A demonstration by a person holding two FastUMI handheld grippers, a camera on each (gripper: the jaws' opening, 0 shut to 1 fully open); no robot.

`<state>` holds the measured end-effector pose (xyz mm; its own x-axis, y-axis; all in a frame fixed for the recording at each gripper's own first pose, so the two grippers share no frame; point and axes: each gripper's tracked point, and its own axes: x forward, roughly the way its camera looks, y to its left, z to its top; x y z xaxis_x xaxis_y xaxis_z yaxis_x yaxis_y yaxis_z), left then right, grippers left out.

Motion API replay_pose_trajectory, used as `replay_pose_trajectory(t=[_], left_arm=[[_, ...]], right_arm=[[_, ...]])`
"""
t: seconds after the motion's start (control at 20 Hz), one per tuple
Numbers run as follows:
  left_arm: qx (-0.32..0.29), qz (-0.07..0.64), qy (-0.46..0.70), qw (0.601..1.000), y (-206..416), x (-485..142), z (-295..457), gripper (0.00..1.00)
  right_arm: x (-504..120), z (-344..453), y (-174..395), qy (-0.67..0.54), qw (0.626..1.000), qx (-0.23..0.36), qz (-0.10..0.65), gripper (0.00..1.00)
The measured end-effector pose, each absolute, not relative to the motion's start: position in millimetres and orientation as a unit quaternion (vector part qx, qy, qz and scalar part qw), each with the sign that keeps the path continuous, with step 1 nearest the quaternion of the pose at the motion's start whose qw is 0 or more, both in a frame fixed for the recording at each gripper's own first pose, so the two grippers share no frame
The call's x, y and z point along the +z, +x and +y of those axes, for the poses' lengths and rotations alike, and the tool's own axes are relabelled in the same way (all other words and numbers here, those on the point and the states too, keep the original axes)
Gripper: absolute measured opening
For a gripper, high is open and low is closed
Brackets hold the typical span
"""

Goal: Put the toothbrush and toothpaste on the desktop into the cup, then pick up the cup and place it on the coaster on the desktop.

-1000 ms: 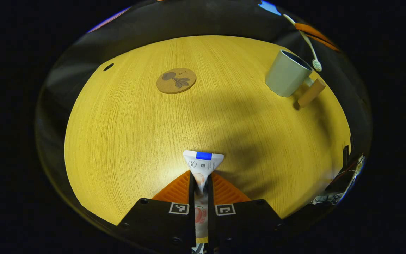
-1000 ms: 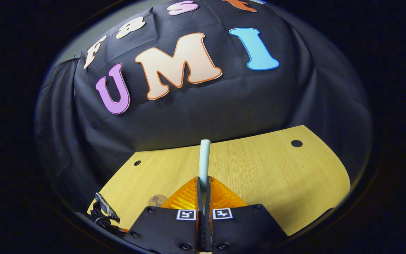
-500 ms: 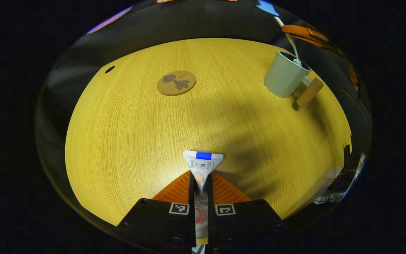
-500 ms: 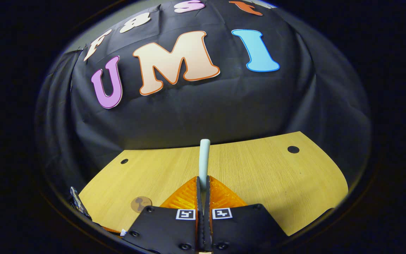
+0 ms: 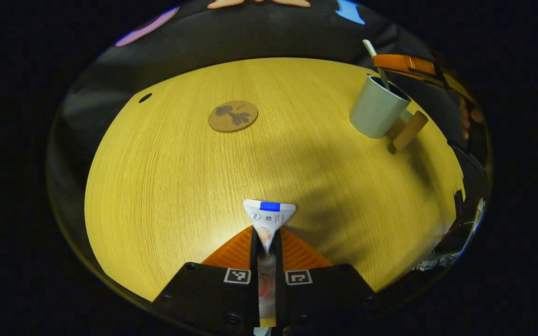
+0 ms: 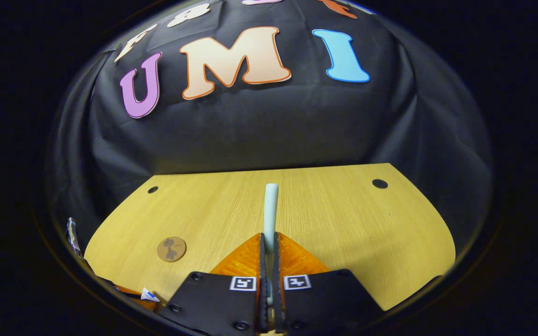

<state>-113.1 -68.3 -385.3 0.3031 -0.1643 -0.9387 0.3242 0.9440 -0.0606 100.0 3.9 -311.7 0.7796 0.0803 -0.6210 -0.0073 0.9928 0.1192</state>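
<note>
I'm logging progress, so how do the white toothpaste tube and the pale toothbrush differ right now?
The white toothpaste tube is clamped in the left gripper above the wooden desktop, away from the pale grey cup; the pale toothbrush dips head-down into that cup. The tube is flat and wide, the toothbrush thin and stick-like. Each is pinched by a gripper, the toothbrush by the right gripper.

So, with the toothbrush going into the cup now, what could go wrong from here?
The right gripper is shut on the toothbrush, whose head is already in the cup; a sideways pull could tip the cup. The left gripper pinches the toothpaste by its thin end, so it may slip or swing on the way.
</note>
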Motion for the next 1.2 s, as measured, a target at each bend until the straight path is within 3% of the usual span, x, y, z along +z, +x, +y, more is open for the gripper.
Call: replay_pose_trajectory(t=[0.15, 0.2, 0.25, 0.35, 0.5, 0.55, 0.9, 0.95, 1.2], left_arm=[[-0.151, 0.564, 0.066, 0.809, -113.0, -385.1, -68.1, 0.12], [-0.153, 0.563, 0.068, 0.81, -112.3, -384.8, -68.0, 0.12], [-0.154, 0.562, 0.068, 0.81, -113.0, -385.1, -68.1, 0.12], [-0.154, 0.559, 0.064, 0.812, -111.9, -384.5, -68.9, 0.12], [-0.156, 0.556, 0.065, 0.814, -110.0, -383.4, -69.0, 0.07], [-0.159, 0.555, 0.065, 0.814, -110.1, -382.6, -69.7, 0.06], [-0.195, 0.521, 0.042, 0.83, -97.0, -359.3, -82.6, 0.01], [-0.2, 0.511, 0.044, 0.835, -92.2, -353.7, -87.0, 0.01], [-0.235, 0.446, 0.035, 0.863, -62.4, -316.4, -121.5, 0.01]], right_arm=[[-306.6, 1.0, 85.9, 0.049, 0.94, 0.026, 0.338, 0.12], [-305.3, -1.3, 81.9, 0.047, 0.94, 0.022, 0.338, 0.31], [-302.1, -4.6, 76.8, 0.048, 0.94, 0.019, 0.338, 0.41], [-299.3, -10.9, 63.2, 0.054, 0.938, 0.012, 0.343, 0.71], [-295.5, -25.8, 42.1, 0.059, 0.936, -0.003, 0.347, 0.73], [-294.1, -33.1, 34.0, 0.058, 0.935, -0.009, 0.349, 0.8], [-292.7, -71.6, -1.3, 0.063, 0.931, -0.043, 0.358, 0.8], [-294.8, -76.6, -4.7, 0.064, 0.929, -0.048, 0.363, 0.73], [-301.3, -85.0, -15.7, 0.06, 0.926, -0.051, 0.37, 0.73]])
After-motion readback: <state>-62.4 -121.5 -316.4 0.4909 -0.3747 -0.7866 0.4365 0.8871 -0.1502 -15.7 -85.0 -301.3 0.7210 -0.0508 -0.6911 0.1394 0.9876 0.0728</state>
